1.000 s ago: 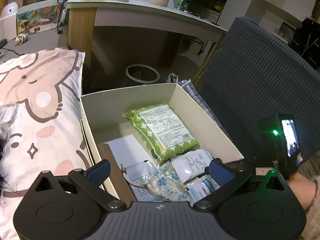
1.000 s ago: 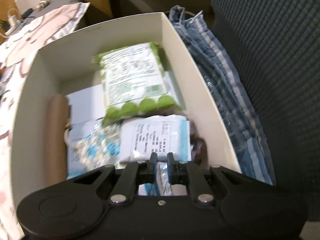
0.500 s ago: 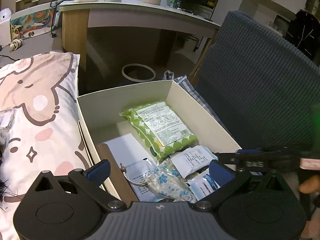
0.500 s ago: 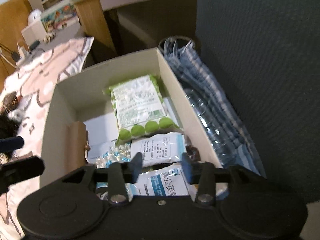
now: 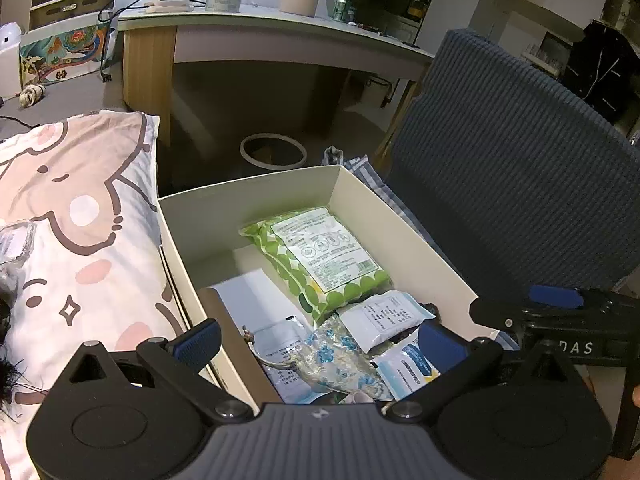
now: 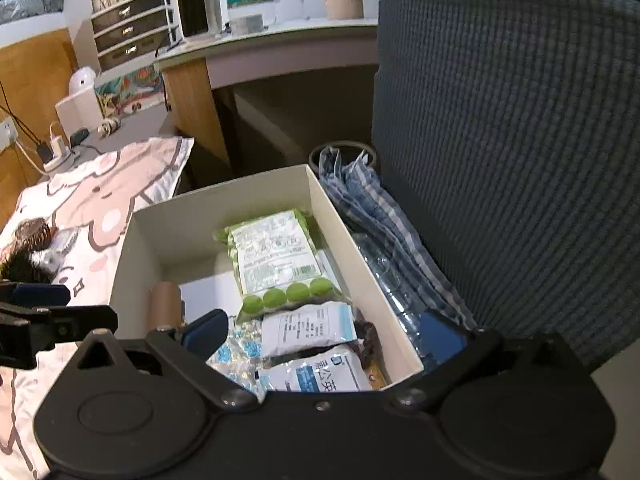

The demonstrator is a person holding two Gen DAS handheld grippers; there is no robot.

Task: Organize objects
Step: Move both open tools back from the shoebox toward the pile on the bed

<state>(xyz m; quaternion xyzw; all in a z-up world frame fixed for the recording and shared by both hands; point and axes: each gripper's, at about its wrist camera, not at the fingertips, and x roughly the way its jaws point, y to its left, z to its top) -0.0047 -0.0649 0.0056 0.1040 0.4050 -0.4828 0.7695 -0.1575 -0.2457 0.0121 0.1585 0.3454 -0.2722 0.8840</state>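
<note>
An open white cardboard box [image 5: 248, 200] holds a green dotted packet [image 5: 320, 256], a white sachet [image 5: 380, 316], a blue and white sachet [image 5: 404, 368], a clear bag of blue pieces [image 5: 336, 356], white paper [image 5: 256, 300] and a brown roll [image 5: 236, 344]. My left gripper [image 5: 320, 344] hovers open over the box's near end with nothing between its pads. My right gripper [image 6: 324, 332] is above the same end; its jaws are opening wide and hold nothing. The sachets [image 6: 316, 372] lie loose below it. Each gripper shows at the edge of the other's view.
A blue-grey chair back [image 5: 520, 180] rises right of the box. Striped blue cloth over a plastic bottle [image 6: 380, 240] lies between them. A cartoon-print pillow [image 5: 72, 220] borders the box's left side. Beyond stand a desk [image 5: 260, 32] and a round bin [image 5: 274, 152].
My right gripper was shut low in the box at the blue and white sachet. It has opened wide and drawn up and back, and the sachet stays in the box. The left gripper has barely moved.
</note>
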